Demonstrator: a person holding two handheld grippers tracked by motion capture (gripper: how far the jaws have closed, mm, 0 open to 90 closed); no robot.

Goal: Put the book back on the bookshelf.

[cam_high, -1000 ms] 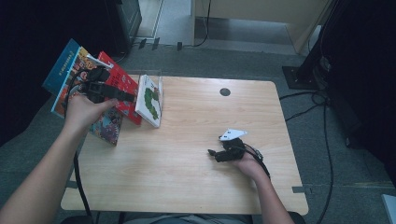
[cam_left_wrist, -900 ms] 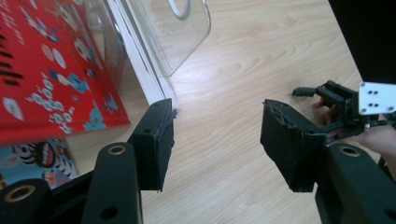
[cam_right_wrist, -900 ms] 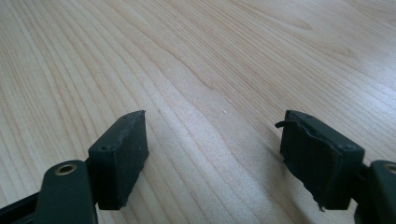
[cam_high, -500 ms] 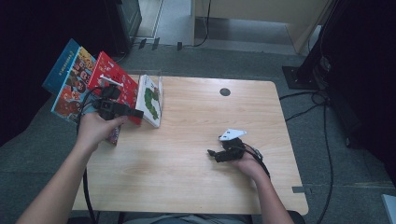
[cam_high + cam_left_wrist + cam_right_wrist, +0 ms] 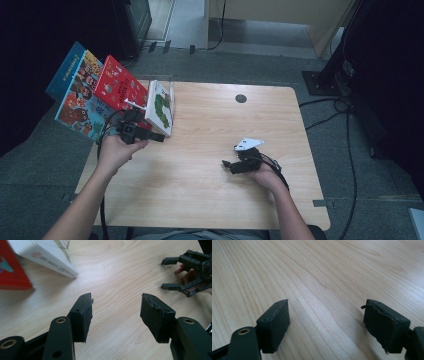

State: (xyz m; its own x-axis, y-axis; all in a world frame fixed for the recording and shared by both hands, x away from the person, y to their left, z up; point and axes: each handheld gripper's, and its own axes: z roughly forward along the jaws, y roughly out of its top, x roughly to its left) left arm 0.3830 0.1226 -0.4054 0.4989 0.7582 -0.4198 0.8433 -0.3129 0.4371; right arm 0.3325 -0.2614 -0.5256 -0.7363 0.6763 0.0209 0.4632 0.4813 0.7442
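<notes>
Though low, left gripper [image 5: 116, 312] agape.

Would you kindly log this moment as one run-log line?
left gripper: open, empty, near white book | right gripper: open, empty, over table

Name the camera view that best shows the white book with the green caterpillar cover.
The high view: the white book with the green caterpillar cover shows whole, leaning at the wooden table's left edge beside the red book. The left gripper view catches just its white corner. The right gripper view offers bare tabletop.
</notes>
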